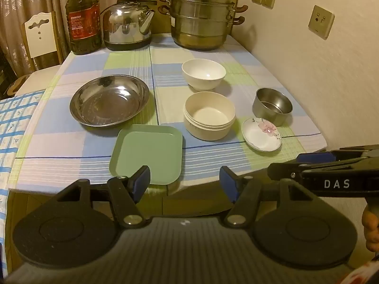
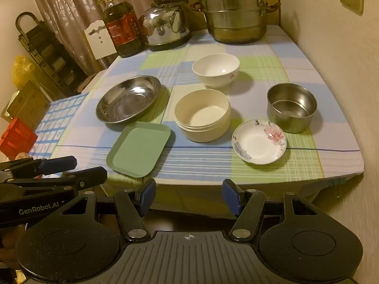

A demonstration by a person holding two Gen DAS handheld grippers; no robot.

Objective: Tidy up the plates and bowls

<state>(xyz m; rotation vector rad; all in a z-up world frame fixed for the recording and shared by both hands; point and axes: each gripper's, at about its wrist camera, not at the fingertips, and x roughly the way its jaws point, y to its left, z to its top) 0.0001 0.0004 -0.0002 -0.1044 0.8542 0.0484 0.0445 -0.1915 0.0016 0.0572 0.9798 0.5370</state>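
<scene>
On the checked tablecloth [image 1: 71,146] lie a shallow steel dish [image 1: 110,100] [image 2: 129,99], a green square plate [image 1: 148,153] [image 2: 139,149], a cream bowl [image 1: 209,116] [image 2: 202,114], a white bowl [image 1: 203,73] [image 2: 215,69], a small steel bowl [image 1: 272,106] [image 2: 292,107] and a flowered saucer [image 1: 261,135] [image 2: 259,142]. My left gripper [image 1: 184,183] hovers open before the table's near edge, just short of the green plate, holding nothing. My right gripper [image 2: 189,196] is open and empty too, off the near edge between the green plate and the saucer.
An oil bottle [image 1: 83,21], a steel kettle [image 1: 128,23] and a stacked steamer pot [image 1: 203,16] stand along the table's far edge. A wall [image 1: 319,71] runs close along the right side. A white chair back [image 1: 41,35] stands at the far left.
</scene>
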